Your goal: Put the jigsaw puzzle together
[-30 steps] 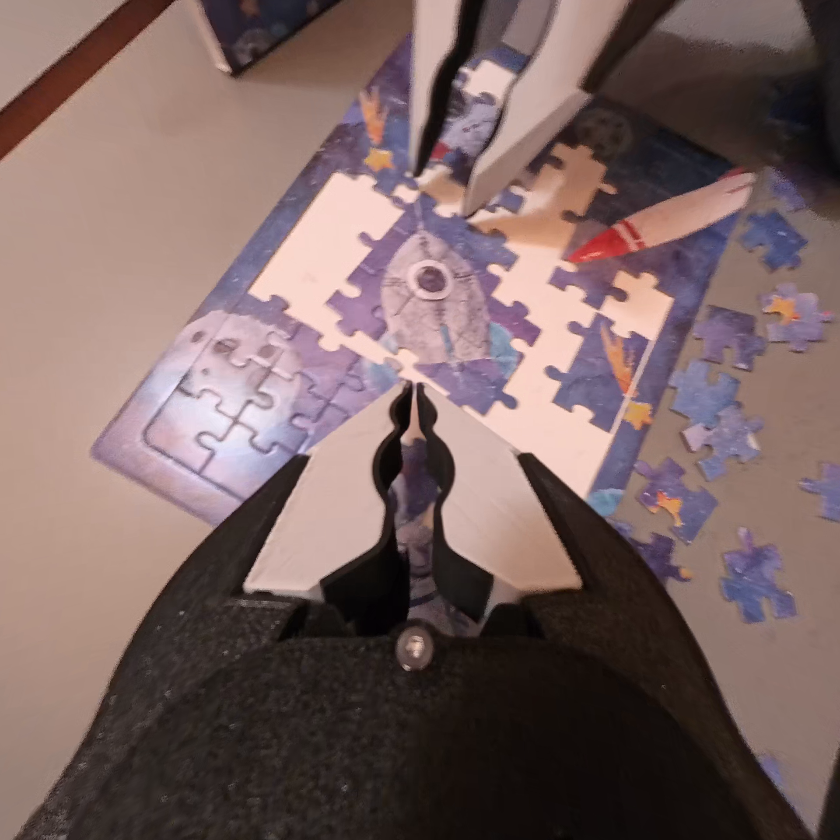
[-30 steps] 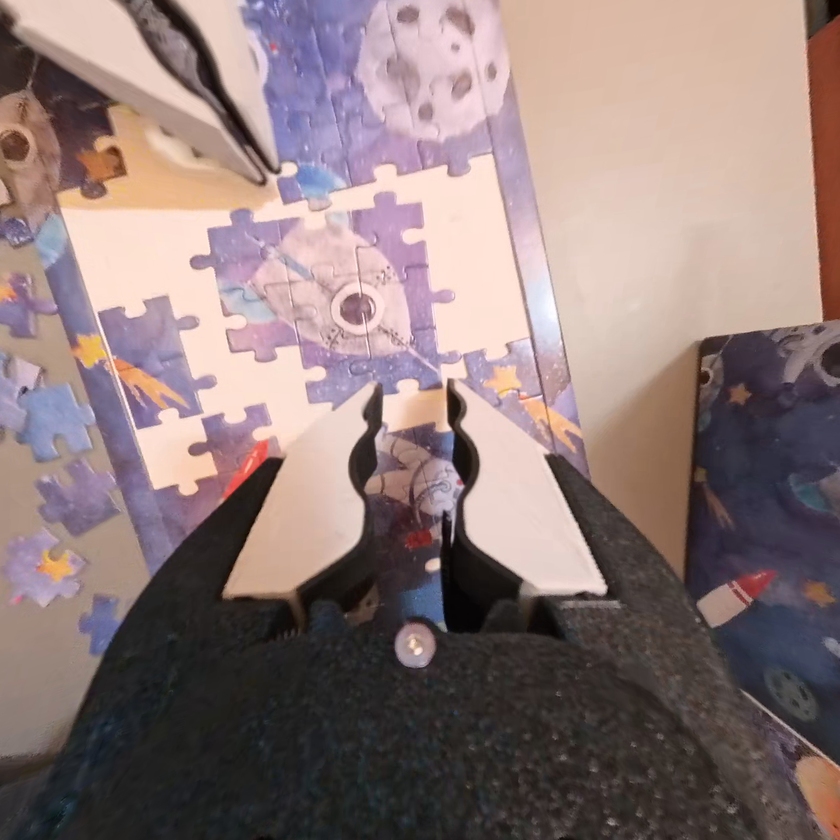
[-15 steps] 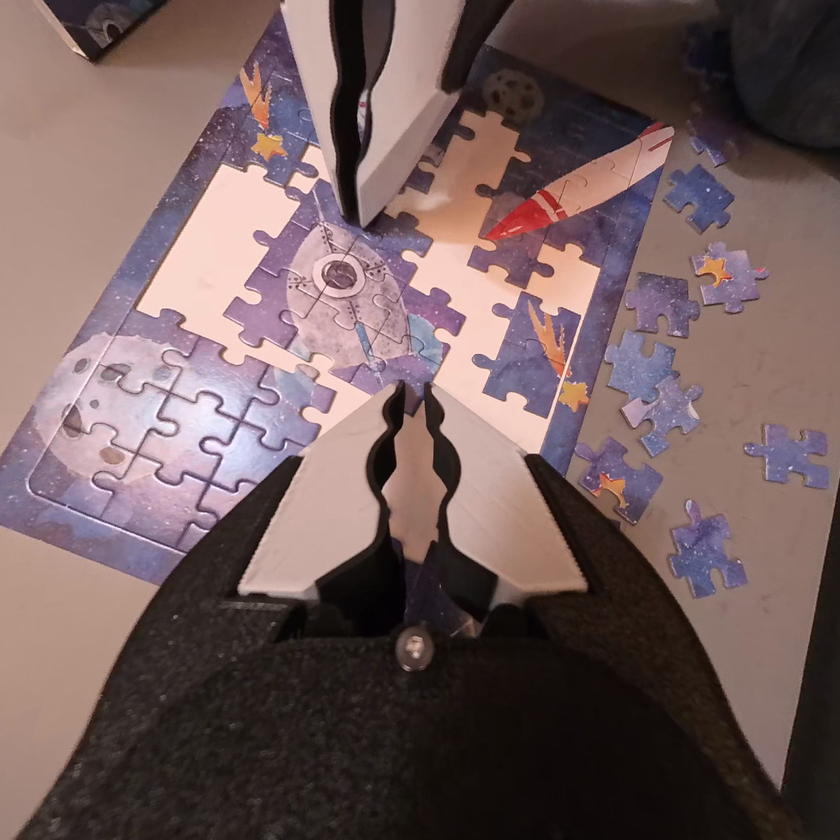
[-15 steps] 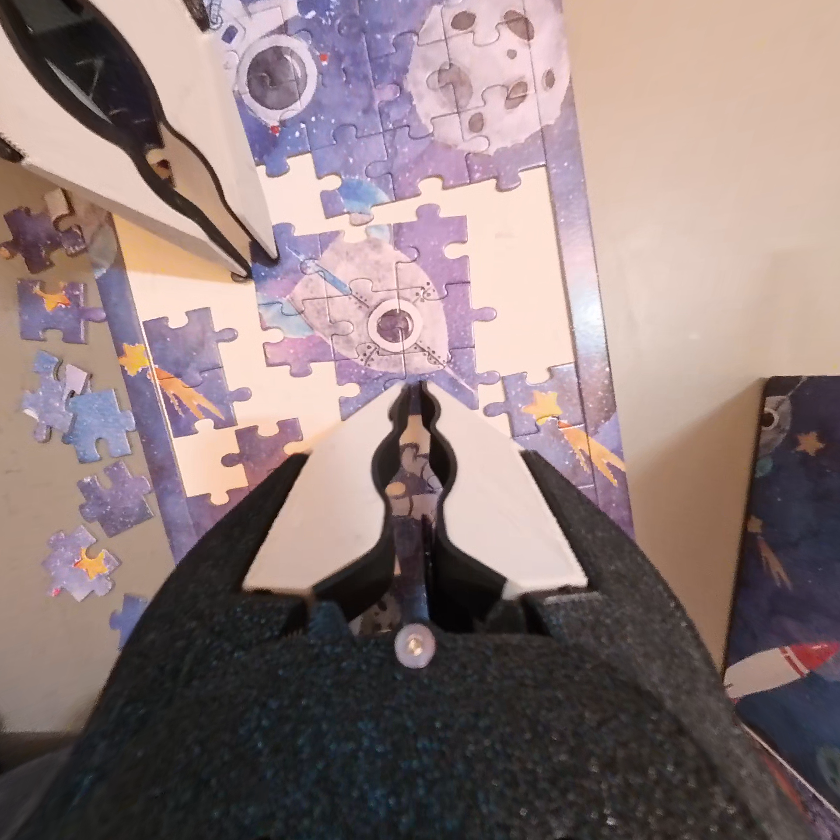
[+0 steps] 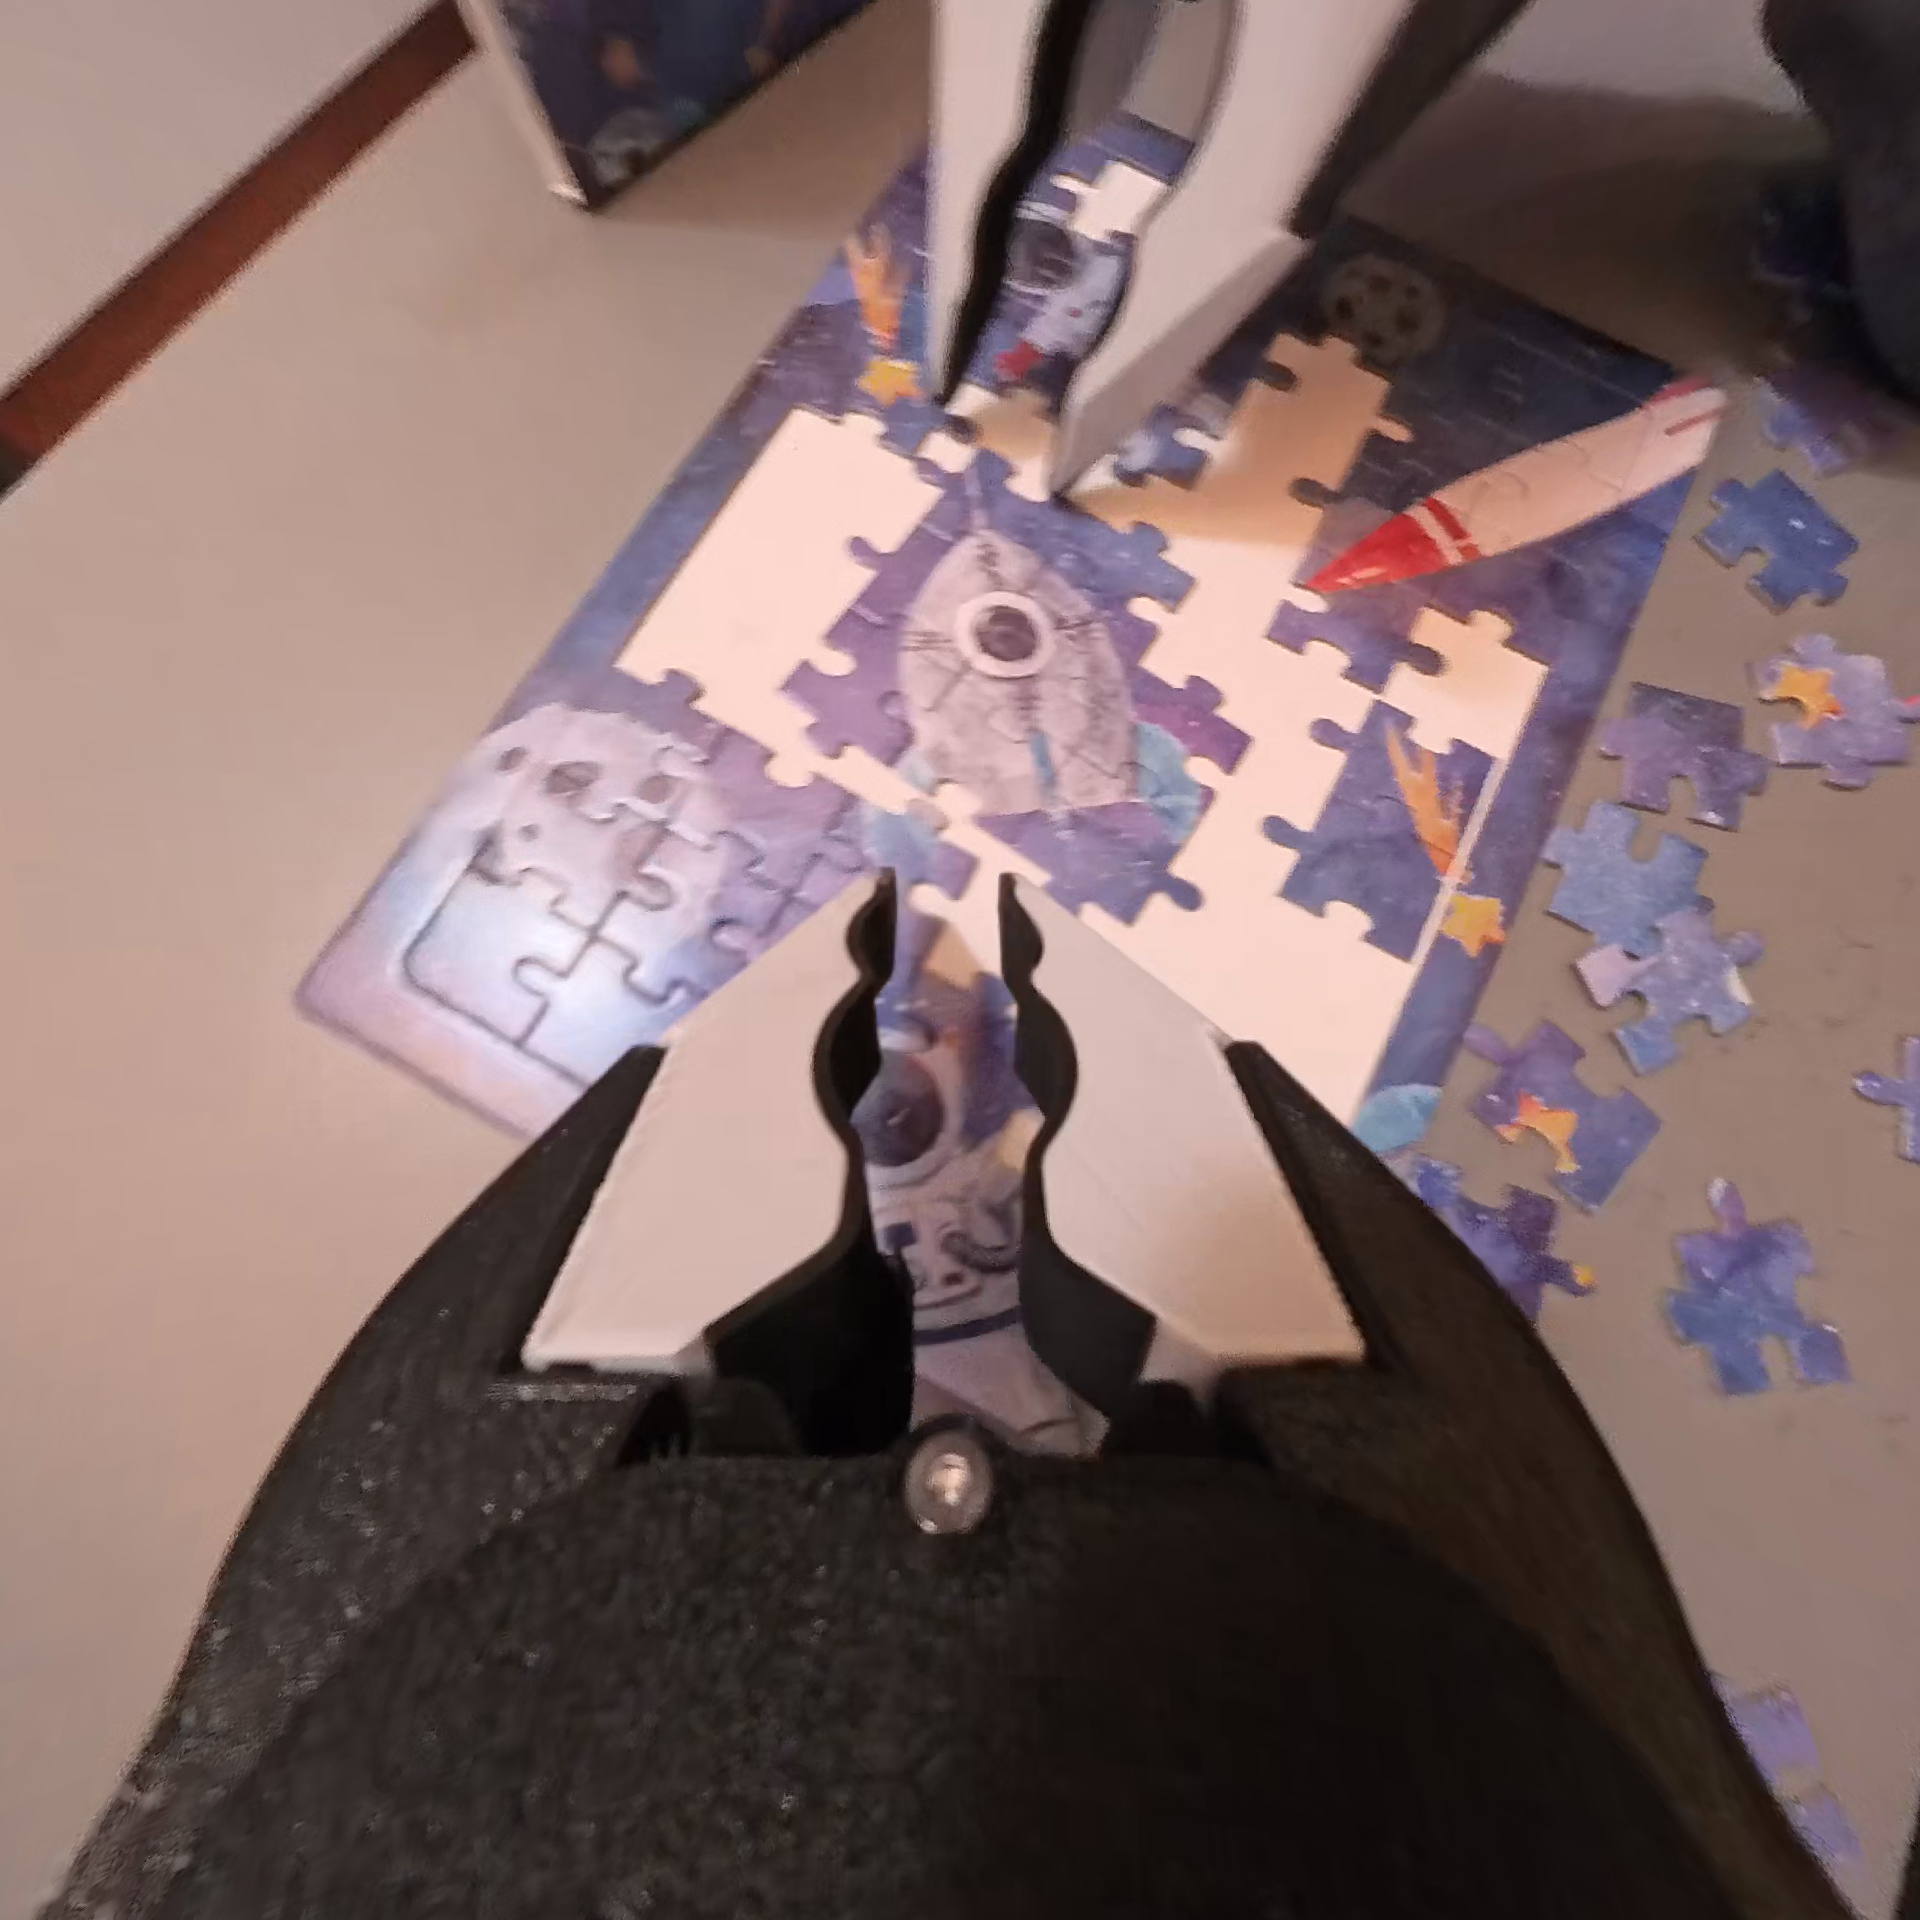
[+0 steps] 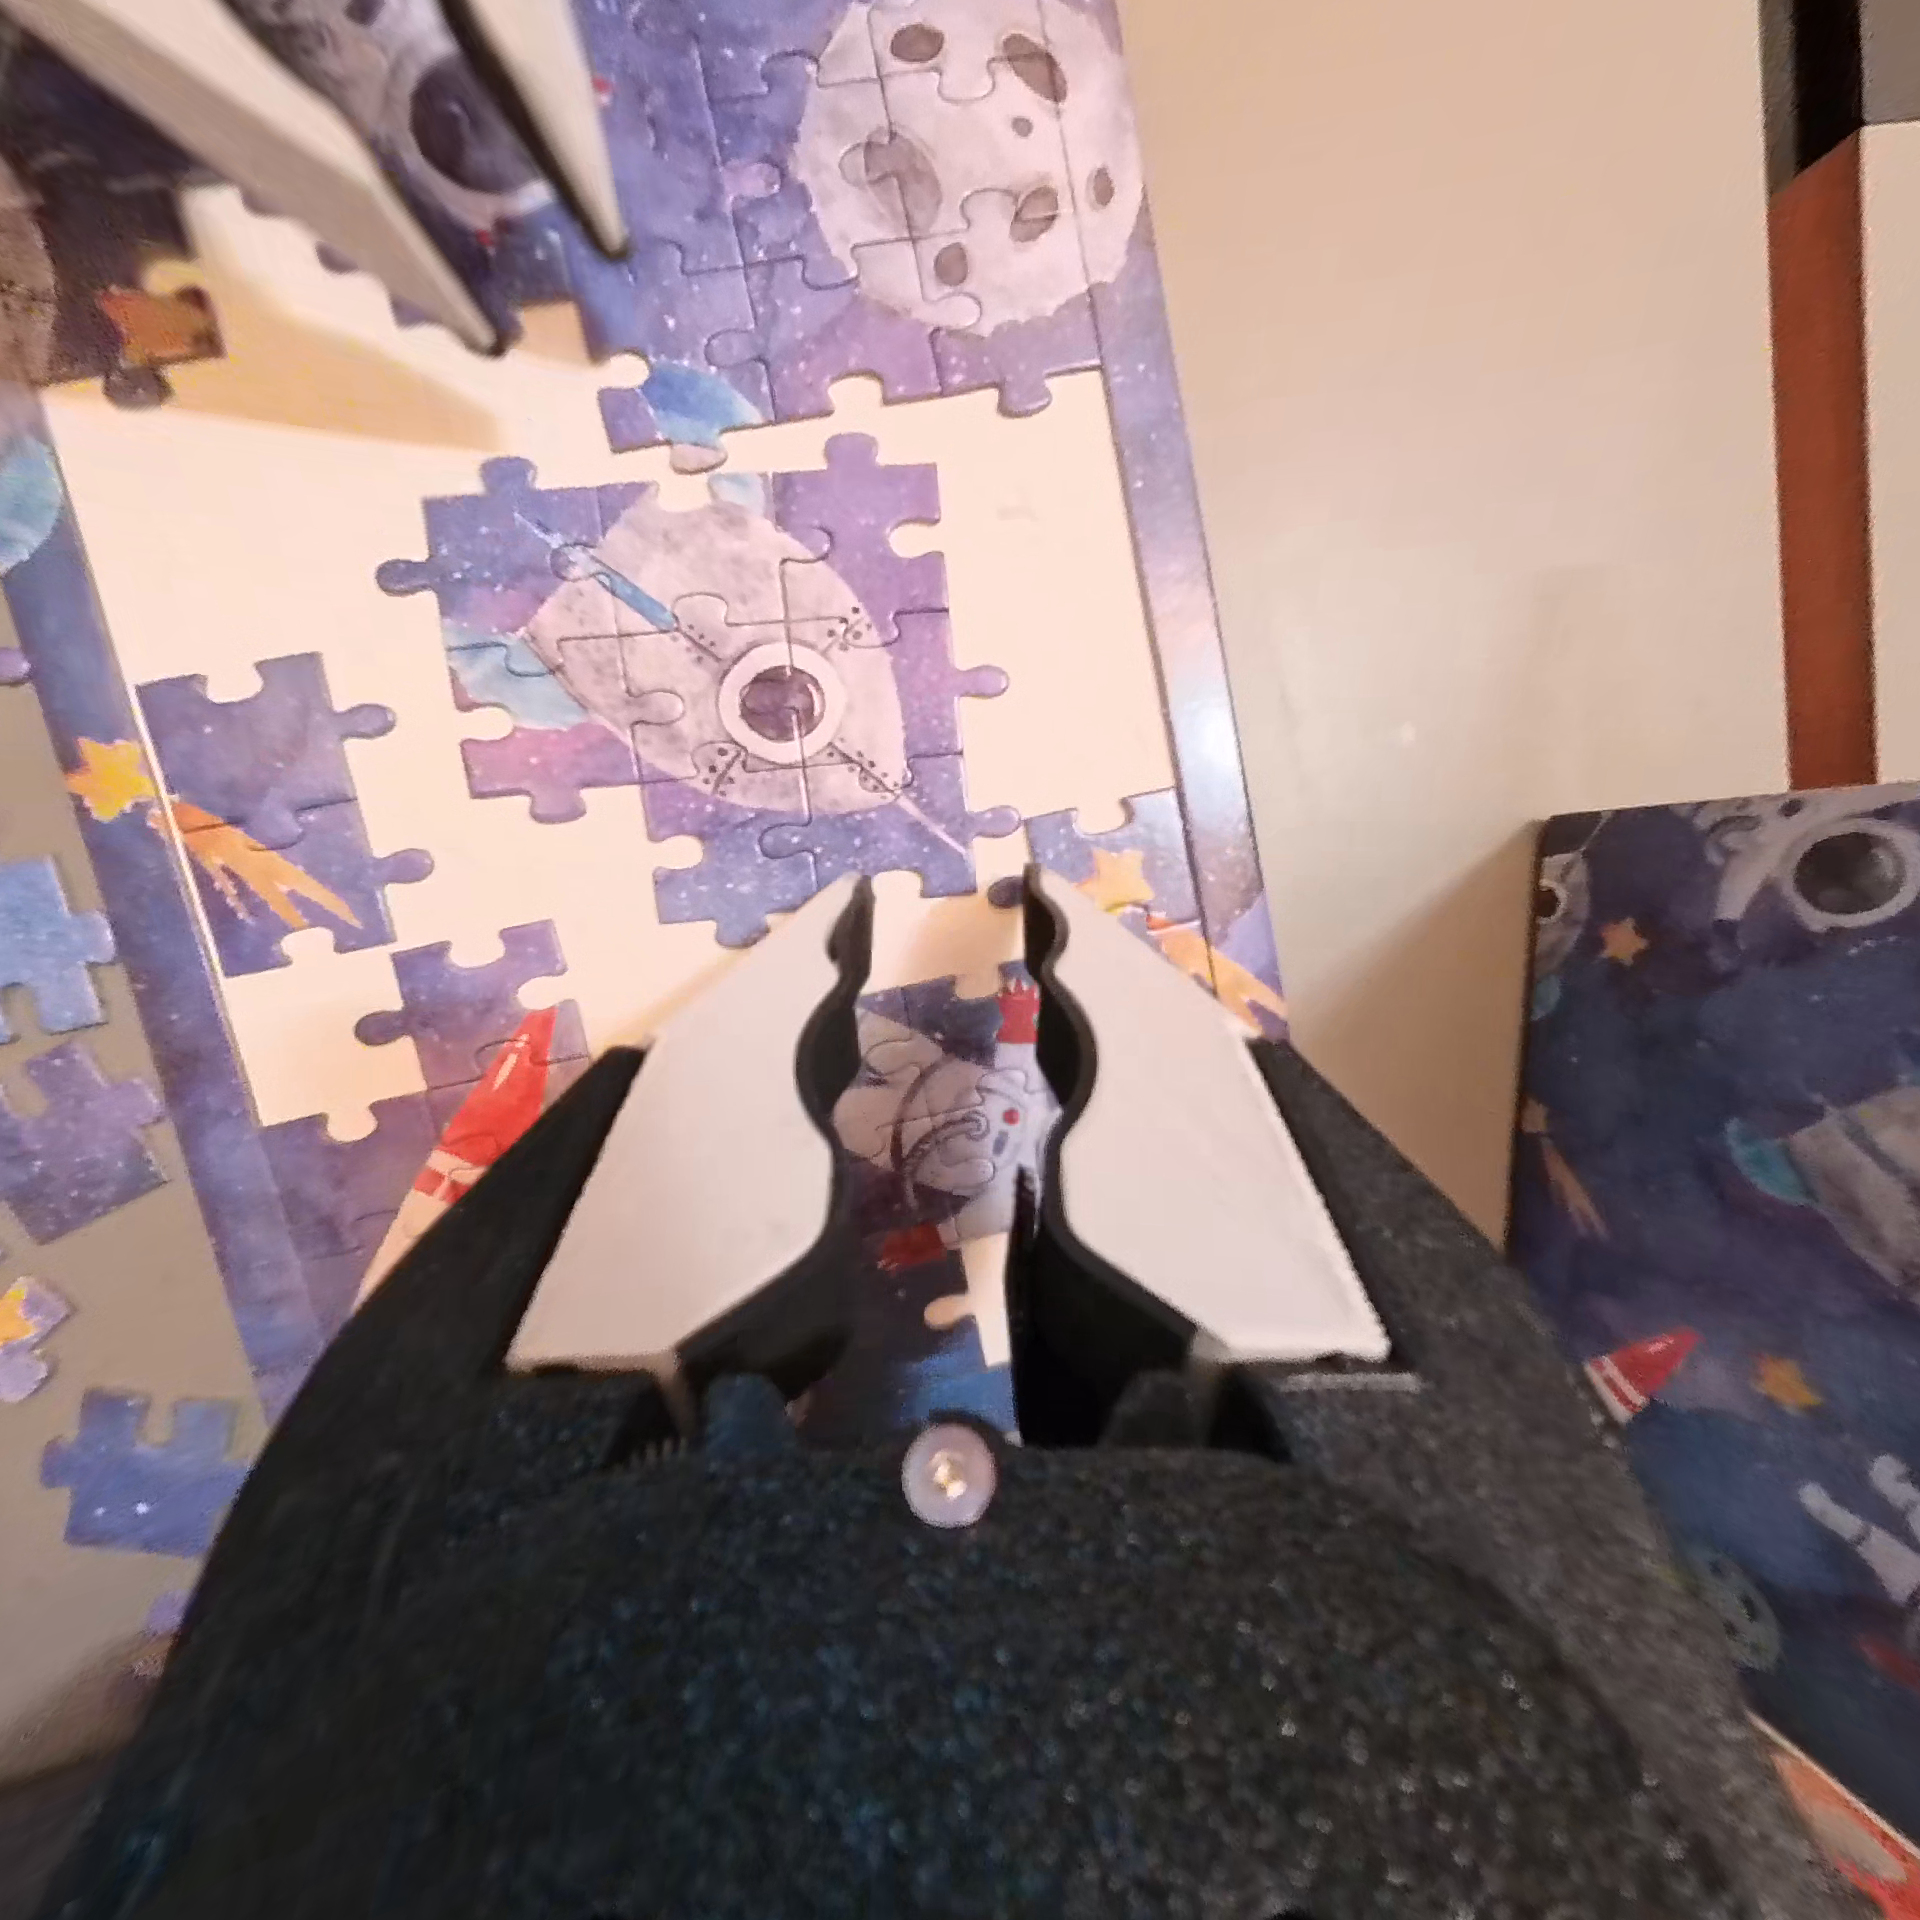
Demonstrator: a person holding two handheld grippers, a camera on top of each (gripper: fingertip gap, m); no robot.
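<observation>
**While both tongs hang empty, the next piece waits off the board**

Since neither tool holds anything, the step in hand looks like fetching a fresh piece. The left gripper (image 5: 945, 894) hovers just short of the grey spaceship cluster (image 5: 1013, 675) with a narrow gap between its tips. The right gripper (image 5: 1008, 447) stands across the spaceship from it, tips spread somewhat wider and down close to the puzzle tray (image 5: 1590, 665), though I cannot tell whether they touch it.

To do this well, I would pick a loose piece (image 5: 1683, 748) by one edge and carry it flat. Turn it until its tabs match a bare patch beside the spaceship, lower it straight, then press. The other tong can steady the tray so that placed pieces do not slide.

Counted:
- One tray, partly filled.
- One joined spaceship cluster in the tray's middle.
- One moon block (image 6: 966, 177) beside it.
- One red-nosed rocket (image 5: 1496, 488) and one comet block (image 5: 1392, 821), both on the side away from the moon.
- Roughly ten loose pieces on the floor, beyond the comet block from the spaceship. Blur and the frame edge make that count unsure.
- One picture box (image 6: 1714, 1143), standing off the tray past the right gripper's side of the spaceship.
- Two tongs
</observation>
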